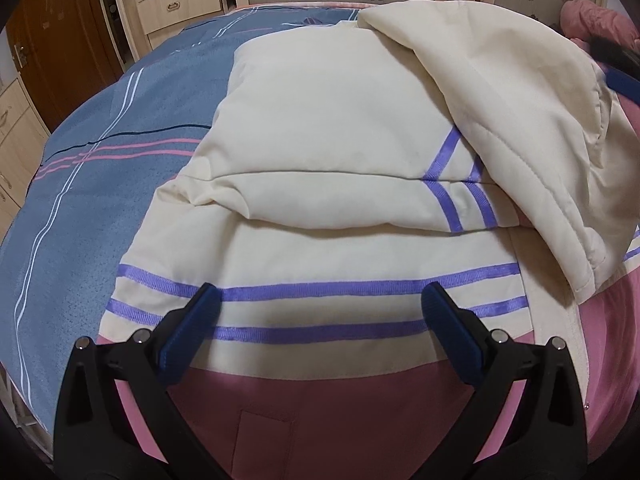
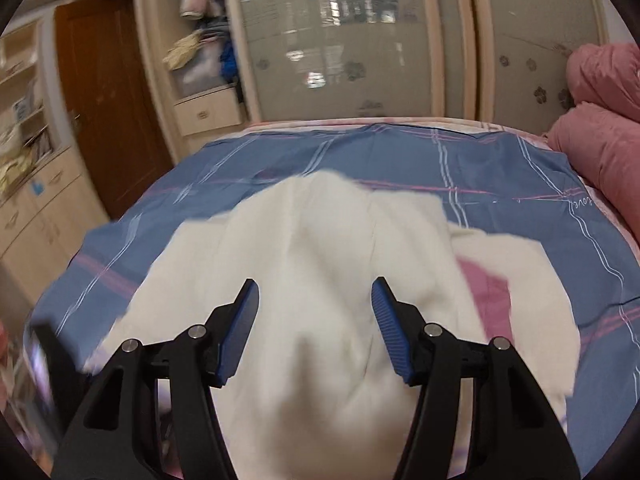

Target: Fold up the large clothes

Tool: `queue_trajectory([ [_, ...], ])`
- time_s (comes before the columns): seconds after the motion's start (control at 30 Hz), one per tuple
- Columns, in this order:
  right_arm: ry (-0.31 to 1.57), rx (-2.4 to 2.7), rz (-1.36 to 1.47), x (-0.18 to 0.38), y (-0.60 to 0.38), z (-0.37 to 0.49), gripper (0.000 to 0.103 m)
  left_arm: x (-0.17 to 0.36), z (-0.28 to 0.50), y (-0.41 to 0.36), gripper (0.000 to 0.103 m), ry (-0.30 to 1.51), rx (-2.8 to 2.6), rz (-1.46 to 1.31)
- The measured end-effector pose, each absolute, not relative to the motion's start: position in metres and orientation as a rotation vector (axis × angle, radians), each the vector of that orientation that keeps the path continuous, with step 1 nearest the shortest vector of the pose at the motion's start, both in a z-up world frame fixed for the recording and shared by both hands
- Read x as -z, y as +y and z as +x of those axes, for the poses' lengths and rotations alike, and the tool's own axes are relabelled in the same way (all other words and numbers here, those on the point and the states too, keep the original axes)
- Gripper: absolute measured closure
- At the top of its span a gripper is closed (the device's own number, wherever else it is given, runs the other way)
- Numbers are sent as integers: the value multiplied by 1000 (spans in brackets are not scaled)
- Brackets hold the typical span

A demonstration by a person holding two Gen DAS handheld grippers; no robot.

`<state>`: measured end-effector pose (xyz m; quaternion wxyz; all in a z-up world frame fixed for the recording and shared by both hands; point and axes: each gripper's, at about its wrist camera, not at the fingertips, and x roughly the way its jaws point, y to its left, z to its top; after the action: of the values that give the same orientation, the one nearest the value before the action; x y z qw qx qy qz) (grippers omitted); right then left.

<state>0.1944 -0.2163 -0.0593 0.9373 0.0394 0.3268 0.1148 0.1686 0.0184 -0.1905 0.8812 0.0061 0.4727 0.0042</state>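
Observation:
A large cream jacket (image 1: 320, 152) with purple stripes and a dusty-pink hem lies on the bed. Its left sleeve is folded across the body, and a cream part (image 1: 512, 128) on the right is draped over it. My left gripper (image 1: 320, 300) is open just above the striped hem and holds nothing. Part of my right gripper (image 1: 616, 68) shows at the right edge. In the right wrist view the jacket (image 2: 320, 280) is blurred. My right gripper (image 2: 316, 300) is open above the cream fabric, empty.
A blue bedsheet (image 1: 100, 160) with pink and white lines covers the bed. A pink quilt (image 2: 600, 128) is piled at the far right. Wardrobe doors (image 2: 340, 40), a wooden door (image 2: 104, 100) and drawers (image 1: 16, 140) stand beyond the bed.

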Motion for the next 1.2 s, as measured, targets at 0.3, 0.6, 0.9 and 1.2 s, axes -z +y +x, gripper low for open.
queue_trajectory([
  [0.3,769,-101,50,151,-241,266,42,190,169,19,2,987,2,5],
  [0.6,681,-66,-40,122,-234,231,30,177,167,27,2,948,14,-76],
  [0.9,657,-50,-4,124,-259,150,1,167,166,34,2,930,103,-185],
  [1.2,889,-83,214,173,-286,171,1,187,168,10,2,944,20,-11],
])
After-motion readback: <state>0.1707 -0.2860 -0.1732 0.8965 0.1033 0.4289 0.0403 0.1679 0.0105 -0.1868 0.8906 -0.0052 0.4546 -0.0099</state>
